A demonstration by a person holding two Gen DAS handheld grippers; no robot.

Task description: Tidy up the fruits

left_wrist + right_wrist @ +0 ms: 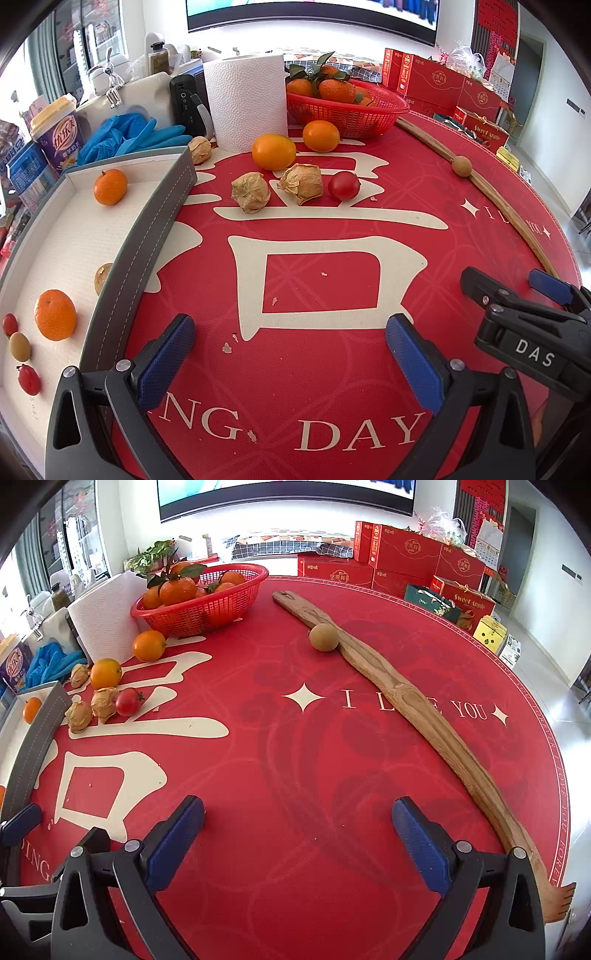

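Between our left gripper (291,350) and right gripper (299,834), both spread wide and holding nothing, lies bare red mat (295,757); the tray (147,236) wall stands left.

At left of the left wrist view, the tray's grey wall (147,236) hides part of a brown fruit (102,277); the screen (314,14) is cut off at top.

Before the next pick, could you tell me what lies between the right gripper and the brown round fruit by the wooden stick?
Only bare red mat, as the right wrist view shows.
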